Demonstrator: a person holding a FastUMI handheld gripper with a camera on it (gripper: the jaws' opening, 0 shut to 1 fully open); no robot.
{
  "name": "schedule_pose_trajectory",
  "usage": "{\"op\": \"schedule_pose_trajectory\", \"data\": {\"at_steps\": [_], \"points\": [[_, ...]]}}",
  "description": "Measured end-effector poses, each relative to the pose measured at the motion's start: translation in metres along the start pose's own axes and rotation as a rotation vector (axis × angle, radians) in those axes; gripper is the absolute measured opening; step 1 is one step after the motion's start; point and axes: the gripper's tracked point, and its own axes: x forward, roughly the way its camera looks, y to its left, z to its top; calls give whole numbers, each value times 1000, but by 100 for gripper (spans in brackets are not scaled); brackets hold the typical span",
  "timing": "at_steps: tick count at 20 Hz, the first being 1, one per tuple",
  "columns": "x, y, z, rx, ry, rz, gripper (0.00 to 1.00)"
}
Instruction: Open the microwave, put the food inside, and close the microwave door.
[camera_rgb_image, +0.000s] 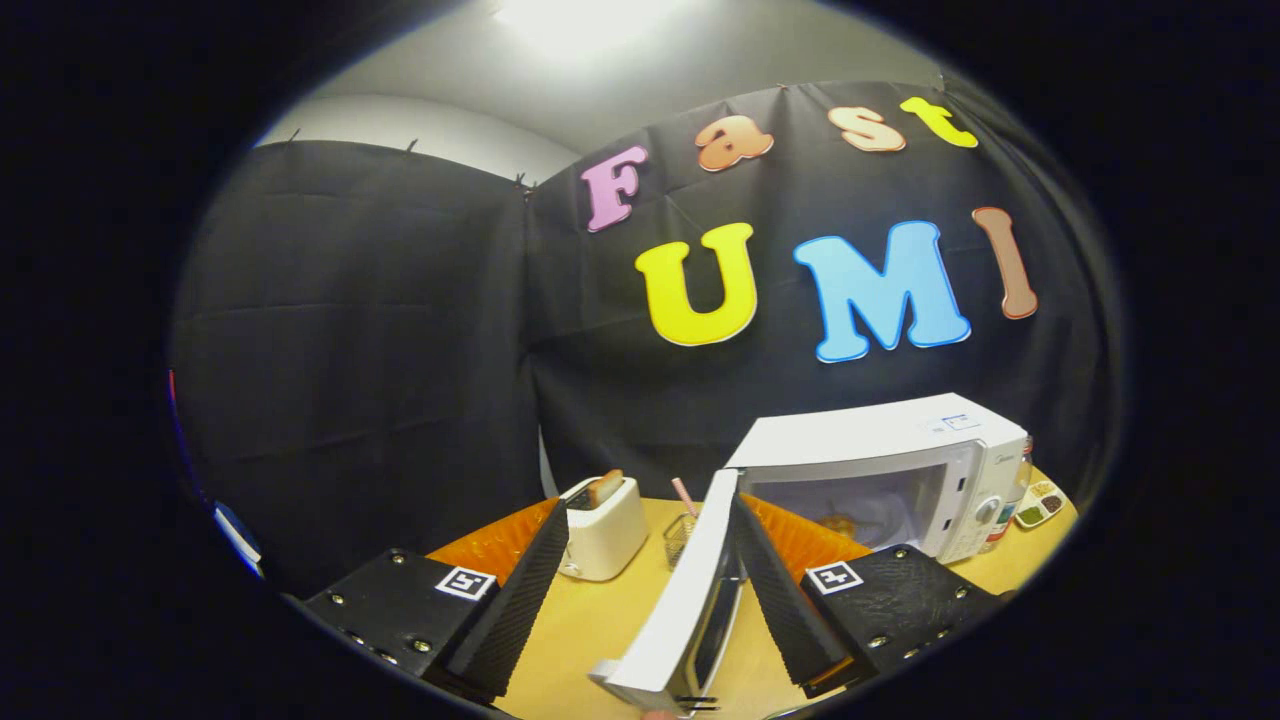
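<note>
While the gripper fingers stand wide apart, the open microwave door passes between them, apparently unclamped. Beyond them, the microwave holds food.

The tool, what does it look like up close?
The tool has two long wedge-shaped fingers with a ribbed, grooved inner face. Each sits on a flat textured block held with small shiny screws. On top of each block is a little square white sticker with a black pattern, like a tiny puzzle code.

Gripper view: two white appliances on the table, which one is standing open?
The microwave, right of the toaster. Its door swings out between the open fingers; the toaster just holds a slice of toast.
</note>
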Motion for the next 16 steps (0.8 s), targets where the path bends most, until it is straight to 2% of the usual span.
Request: {"op": "schedule_pose_trajectory", "data": {"at_steps": [5, 8, 12, 14, 15, 16], "points": [[-2, 65, -17, -38, 20, 128, 97], [-6, 90, -53, -60, 87, 194, 97], [-11, 103, -99, -77, 181, 240, 94], [-14, 104, -121, -75, 232, 247, 82], [-15, 102, -131, -74, 256, 246, 72], [-16, 98, -141, -75, 278, 232, 68]]}}
